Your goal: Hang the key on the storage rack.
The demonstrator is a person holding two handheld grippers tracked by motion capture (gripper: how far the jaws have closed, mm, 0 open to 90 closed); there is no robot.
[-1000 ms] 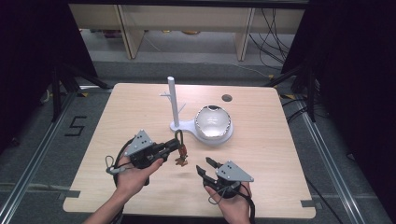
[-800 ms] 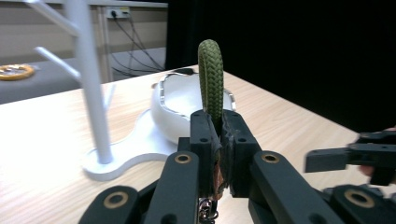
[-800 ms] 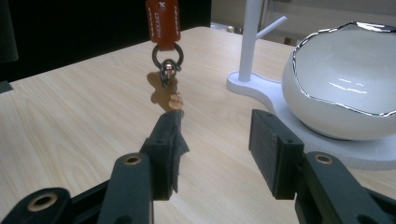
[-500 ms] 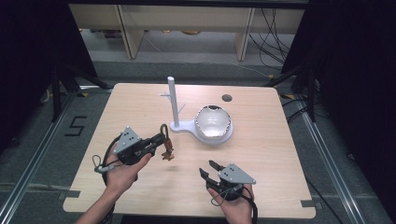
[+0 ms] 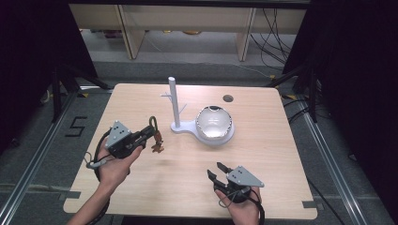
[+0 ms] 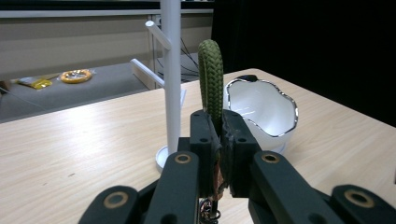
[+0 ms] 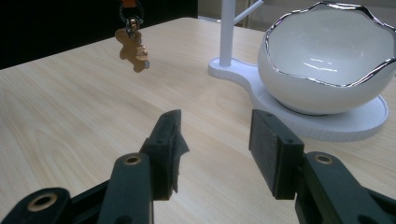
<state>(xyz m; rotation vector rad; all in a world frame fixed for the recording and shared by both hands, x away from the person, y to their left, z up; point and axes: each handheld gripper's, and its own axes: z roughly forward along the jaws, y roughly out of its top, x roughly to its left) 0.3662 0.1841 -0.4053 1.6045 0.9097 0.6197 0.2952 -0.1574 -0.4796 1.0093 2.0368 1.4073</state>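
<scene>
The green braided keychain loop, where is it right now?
The green braided keychain loop is clamped upright in the left tongs, just left of the white pegged stand.

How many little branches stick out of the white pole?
3 show on the white pole: an upper one and a lower one on one side, plus one toward the bowl. Another could hide behind.

Green braided keychain [image 6: 211,79] (upright, jaw-clamped)
</scene>
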